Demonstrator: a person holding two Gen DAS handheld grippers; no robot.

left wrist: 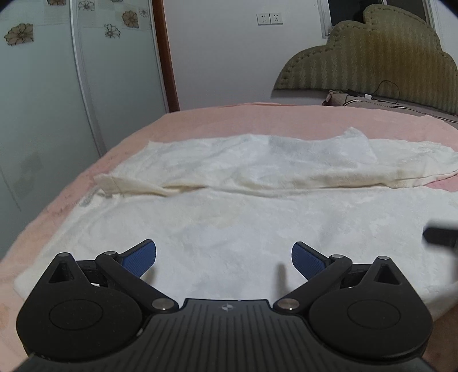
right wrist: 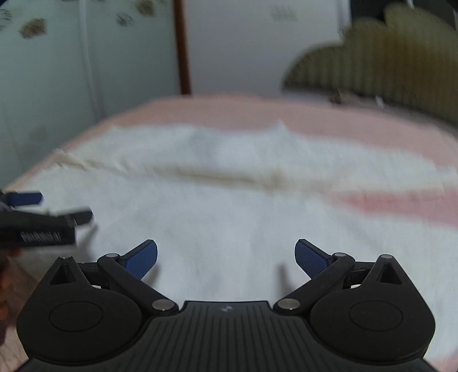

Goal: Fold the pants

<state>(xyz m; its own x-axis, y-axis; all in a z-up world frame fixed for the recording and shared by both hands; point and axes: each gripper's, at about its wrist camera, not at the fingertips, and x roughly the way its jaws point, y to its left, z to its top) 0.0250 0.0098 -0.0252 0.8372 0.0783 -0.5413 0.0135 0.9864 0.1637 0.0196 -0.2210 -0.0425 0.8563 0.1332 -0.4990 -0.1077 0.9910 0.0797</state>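
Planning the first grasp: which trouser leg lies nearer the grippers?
The flat near leg of the white pants; the other leg lies beyond it, toward the headboard.

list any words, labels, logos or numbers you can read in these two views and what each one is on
Left gripper, side of its black body seen in the right wrist view: white lettering, too blurred to read.
Left gripper, small diamond-shaped emblem on its ribbed base: a symbol only, no letters.
Right gripper, same small emblem on its base: a symbol only.
Wall sockets: no legible marking.
White pants: no label or print visible.
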